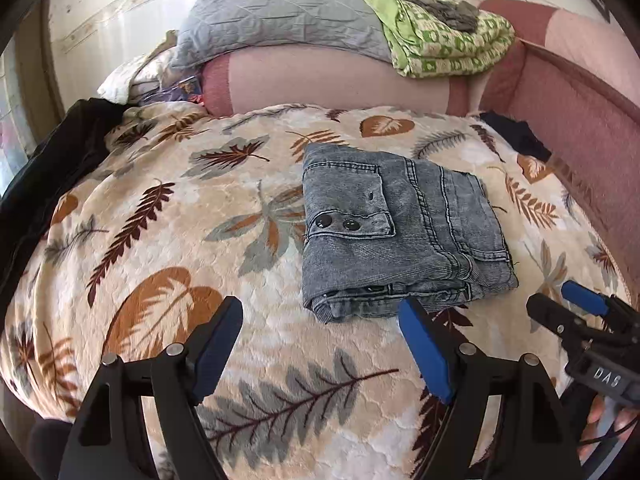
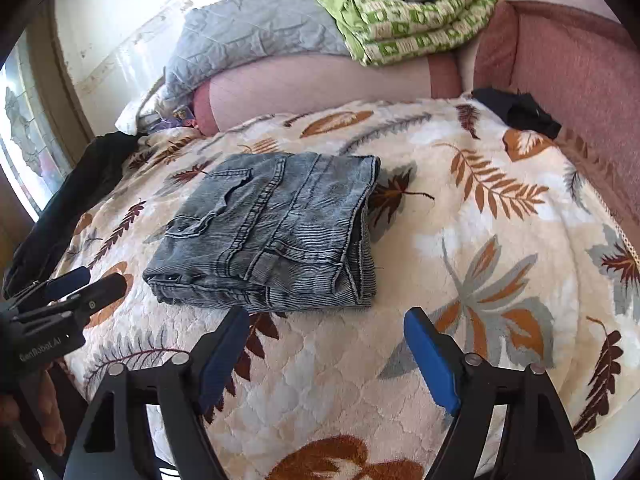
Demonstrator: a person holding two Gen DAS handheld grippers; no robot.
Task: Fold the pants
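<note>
Open stretch of cream leaf-print blanket (image 1: 160, 240) lies left of the folded grey denim pants (image 1: 396, 232), and a wide bare patch (image 2: 500, 240) to their right. Near edge open too; both claws spread, holding nothing. Black cloth (image 1: 44, 176) heaps along the far left edge. Small black garment (image 2: 520, 114) sits in the back right corner. Pink padded rail (image 2: 580, 80) walls off the right side; pink bolster (image 1: 332, 80) blocks the back.
</note>
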